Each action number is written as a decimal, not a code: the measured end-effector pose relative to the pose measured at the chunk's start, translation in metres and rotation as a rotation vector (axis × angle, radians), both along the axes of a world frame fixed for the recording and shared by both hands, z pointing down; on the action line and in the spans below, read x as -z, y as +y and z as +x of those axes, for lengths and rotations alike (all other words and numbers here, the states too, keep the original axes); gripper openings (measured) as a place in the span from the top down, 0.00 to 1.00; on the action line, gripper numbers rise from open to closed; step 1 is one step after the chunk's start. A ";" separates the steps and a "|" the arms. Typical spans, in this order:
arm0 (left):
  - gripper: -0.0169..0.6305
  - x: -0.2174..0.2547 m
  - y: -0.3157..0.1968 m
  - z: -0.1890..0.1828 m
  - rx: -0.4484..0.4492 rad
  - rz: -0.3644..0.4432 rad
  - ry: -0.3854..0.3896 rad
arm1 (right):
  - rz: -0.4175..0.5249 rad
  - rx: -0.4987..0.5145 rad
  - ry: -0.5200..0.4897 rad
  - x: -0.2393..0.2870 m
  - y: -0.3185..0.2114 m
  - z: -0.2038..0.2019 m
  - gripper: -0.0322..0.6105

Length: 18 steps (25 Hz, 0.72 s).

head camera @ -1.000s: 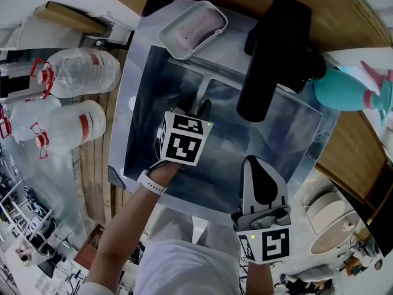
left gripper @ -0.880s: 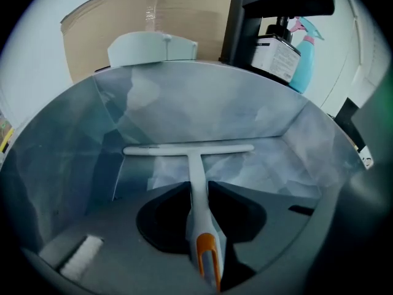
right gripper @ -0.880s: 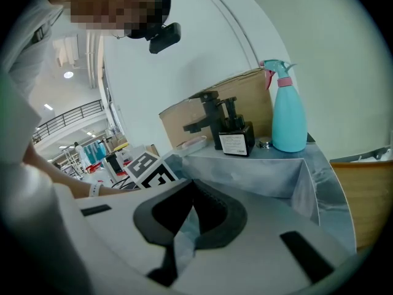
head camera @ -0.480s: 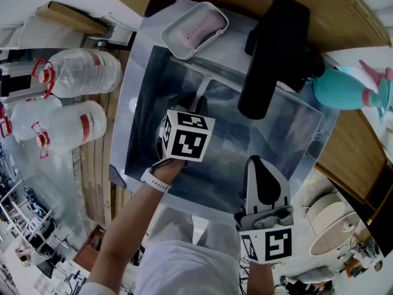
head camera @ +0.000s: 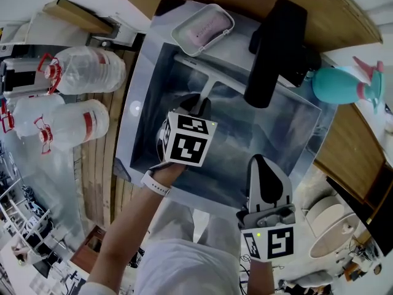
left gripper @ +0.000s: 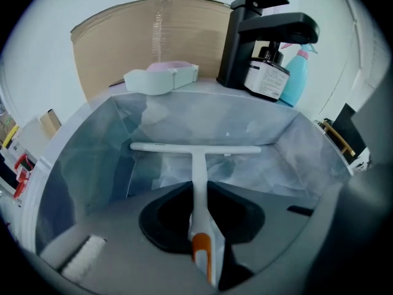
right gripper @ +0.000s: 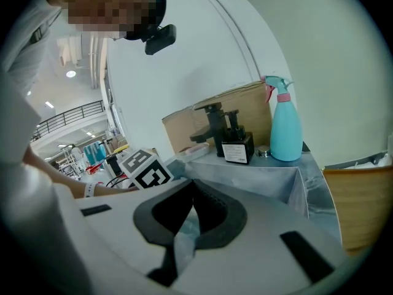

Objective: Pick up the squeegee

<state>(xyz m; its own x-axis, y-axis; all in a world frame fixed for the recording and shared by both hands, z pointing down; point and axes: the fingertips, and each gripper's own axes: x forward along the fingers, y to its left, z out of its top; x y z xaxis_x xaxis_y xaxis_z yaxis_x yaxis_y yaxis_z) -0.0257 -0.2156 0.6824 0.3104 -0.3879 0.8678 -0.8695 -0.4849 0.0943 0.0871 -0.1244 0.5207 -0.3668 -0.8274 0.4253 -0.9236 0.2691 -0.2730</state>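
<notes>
A person stands over a foil-lined sink (head camera: 138,85), seen from above, with a gripper in each hand.

The left gripper (head camera: 195,106) reaches down into the sink and is closed part-way on the handle of the squeegee (head camera: 209,86). In the left gripper view the white handle, with its orange band, runs straight up between the two pads of the left gripper (left gripper: 198,192). The squeegee (left gripper: 195,165) points its long axis directly away from the jaws toward the far sink wall. Its blade lies crosswise at the far end, making a T. Whether the blade touches the sink floor cannot be told.

The right gripper (head camera: 263,165) hovers at the near rim of the sink, well apart from the squeegee. The jaws of the right gripper (right gripper: 193,186) meet at the tips with nothing between them. The left hand is the nearer one, and it already has the handle, so the lift would likely be straight up.

Counted:
- one squeegee
- two grippers
- one black faucet (head camera: 276,48)
- one soap dish (head camera: 202,29)
- one teal spray bottle (head camera: 344,85)
- one dark labelled bottle (left gripper: 267,72)
- at least two water jugs (head camera: 86,69) on the floor to the left
</notes>
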 end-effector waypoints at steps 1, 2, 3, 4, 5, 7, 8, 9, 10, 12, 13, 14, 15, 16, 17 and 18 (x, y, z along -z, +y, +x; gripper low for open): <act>0.87 0.004 0.002 0.000 0.000 0.002 0.005 | 0.005 -0.001 -0.001 0.003 0.001 -0.001 0.94; 0.87 0.009 0.004 0.000 0.000 0.004 0.008 | 0.011 -0.001 -0.002 0.006 0.003 -0.001 0.94; 0.87 0.014 0.007 0.000 0.002 0.007 0.011 | 0.016 -0.001 -0.002 0.010 0.004 -0.002 0.94; 0.87 0.019 0.009 -0.001 0.004 0.011 0.013 | 0.023 -0.001 -0.002 0.015 0.005 -0.003 0.94; 0.87 0.024 0.011 -0.002 0.006 0.017 0.016 | 0.030 -0.001 -0.001 0.019 0.007 -0.003 0.94; 0.87 0.035 0.016 -0.002 0.012 0.030 0.025 | 0.044 -0.003 -0.001 0.028 0.011 -0.003 0.94; 0.87 0.041 0.019 -0.002 0.015 0.033 0.031 | 0.049 -0.005 -0.001 0.032 0.014 -0.002 0.94; 0.87 0.046 0.023 -0.002 0.019 0.036 0.039 | 0.054 -0.006 0.000 0.036 0.017 -0.001 0.94; 0.87 0.053 0.026 -0.002 0.025 0.042 0.049 | 0.058 -0.006 0.001 0.040 0.020 -0.001 0.94; 0.87 0.069 0.032 -0.002 0.037 0.056 0.068 | 0.070 -0.005 0.007 0.049 0.025 0.000 0.94; 0.87 0.078 0.036 -0.002 0.039 0.061 0.075 | 0.078 -0.006 0.010 0.054 0.026 0.001 0.94; 0.87 0.088 0.039 -0.003 0.037 0.069 0.079 | 0.087 -0.008 0.014 0.061 0.028 0.001 0.94; 0.87 0.098 0.043 -0.003 0.033 0.081 0.083 | 0.096 -0.011 0.018 0.067 0.030 0.002 0.94; 0.87 0.108 0.047 -0.003 0.029 0.097 0.086 | 0.103 -0.012 0.021 0.073 0.032 0.003 0.94; 0.87 0.118 0.051 -0.004 0.027 0.113 0.090 | 0.109 -0.015 0.025 0.079 0.034 0.004 0.94; 0.87 0.128 0.055 -0.005 0.028 0.130 0.096 | 0.115 -0.017 0.029 0.085 0.036 0.005 0.94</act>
